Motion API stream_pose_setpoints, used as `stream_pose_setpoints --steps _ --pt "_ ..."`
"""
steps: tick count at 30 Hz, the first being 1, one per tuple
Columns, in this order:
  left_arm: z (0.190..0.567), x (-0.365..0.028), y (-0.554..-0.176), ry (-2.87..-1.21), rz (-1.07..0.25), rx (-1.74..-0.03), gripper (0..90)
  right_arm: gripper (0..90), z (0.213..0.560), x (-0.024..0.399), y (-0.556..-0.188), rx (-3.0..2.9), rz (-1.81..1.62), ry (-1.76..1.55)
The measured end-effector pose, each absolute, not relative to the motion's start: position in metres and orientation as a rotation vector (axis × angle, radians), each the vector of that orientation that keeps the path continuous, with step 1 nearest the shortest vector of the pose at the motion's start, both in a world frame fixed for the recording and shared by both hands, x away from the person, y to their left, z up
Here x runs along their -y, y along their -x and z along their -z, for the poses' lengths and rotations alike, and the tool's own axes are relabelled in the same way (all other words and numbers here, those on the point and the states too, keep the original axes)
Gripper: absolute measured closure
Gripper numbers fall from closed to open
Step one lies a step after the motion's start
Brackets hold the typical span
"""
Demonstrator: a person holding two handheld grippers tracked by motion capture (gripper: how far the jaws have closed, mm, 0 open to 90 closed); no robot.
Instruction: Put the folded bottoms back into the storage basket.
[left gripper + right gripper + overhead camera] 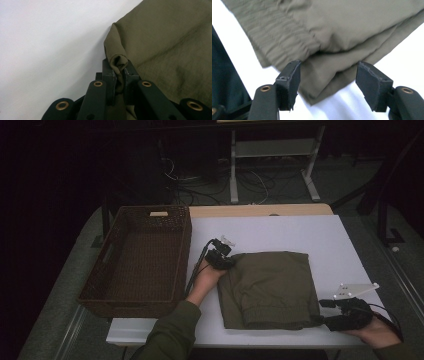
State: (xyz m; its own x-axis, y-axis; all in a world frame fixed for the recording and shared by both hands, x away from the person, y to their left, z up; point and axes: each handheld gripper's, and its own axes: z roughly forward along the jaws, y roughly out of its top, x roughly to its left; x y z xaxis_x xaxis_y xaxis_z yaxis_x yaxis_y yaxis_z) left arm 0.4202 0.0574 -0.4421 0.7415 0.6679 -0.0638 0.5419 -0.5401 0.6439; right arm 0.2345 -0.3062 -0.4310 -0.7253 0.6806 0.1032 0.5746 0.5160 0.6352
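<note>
Olive garment (270,287), folded flat, has a bunched corner clamped tight between the jaws of the left claw (120,72), toward the middle of the table (280,230). The right claw (327,82) stands released, jaws apart astride the garment's layered corner near the waistband, apparently not pressing it, at the table's near right corner. A wicker basket (137,300) overhangs the left edge.
</note>
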Motion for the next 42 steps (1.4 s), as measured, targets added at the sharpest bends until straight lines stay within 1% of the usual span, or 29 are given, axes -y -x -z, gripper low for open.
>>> stream_pose_setpoints --steps 6,10,12,14,17,18,20,23,30,42 --pt "0.442 -0.057 -0.42 -2.281 -0.249 -0.905 82.7 42.0 0.441 0.3 -0.227 -2.658 -0.897 -1.024" --pt "0.442 -0.057 -0.42 -2.282 -0.25 -0.904 82.7 53.3 0.441 0.297 -0.225 -2.647 -0.875 -0.986" --pt "0.442 -0.057 -0.42 -2.282 -0.25 -0.904 82.7 64.4 0.44 0.298 -0.225 -2.648 -0.885 -0.983" --pt "0.442 -0.057 -0.42 -2.284 -0.253 -0.904 82.7 69.5 0.44 0.297 -0.225 -2.654 -0.889 -0.976" --pt "0.442 -0.056 -0.42 -2.284 -0.256 -0.907 82.7 74.7 0.439 0.296 -0.226 -2.664 -0.882 -0.964" --pt "0.442 -0.056 -0.419 -2.284 -0.257 -0.907 82.7 79.2 0.439 0.295 -0.226 -2.665 -0.879 -0.961" --pt "0.442 -0.056 -0.419 -2.286 -0.263 -0.901 82.7 83.1 0.439 0.293 -0.226 -2.67 -0.868 -0.941" --pt "0.442 -0.055 -0.419 -2.291 -0.272 -0.897 82.8 84.9 0.438 0.29 -0.226 -2.672 -0.849 -0.915" --pt "0.441 -0.055 -0.418 -2.294 -0.279 -0.891 83.0 85.5 0.436 0.29 -0.229 -2.674 -0.854 -0.88" --pt "0.426 -0.056 -0.413 -2.247 -0.293 -0.859 83.3 85.5 0.425 0.291 -0.233 -2.63 -1.01 -0.86"
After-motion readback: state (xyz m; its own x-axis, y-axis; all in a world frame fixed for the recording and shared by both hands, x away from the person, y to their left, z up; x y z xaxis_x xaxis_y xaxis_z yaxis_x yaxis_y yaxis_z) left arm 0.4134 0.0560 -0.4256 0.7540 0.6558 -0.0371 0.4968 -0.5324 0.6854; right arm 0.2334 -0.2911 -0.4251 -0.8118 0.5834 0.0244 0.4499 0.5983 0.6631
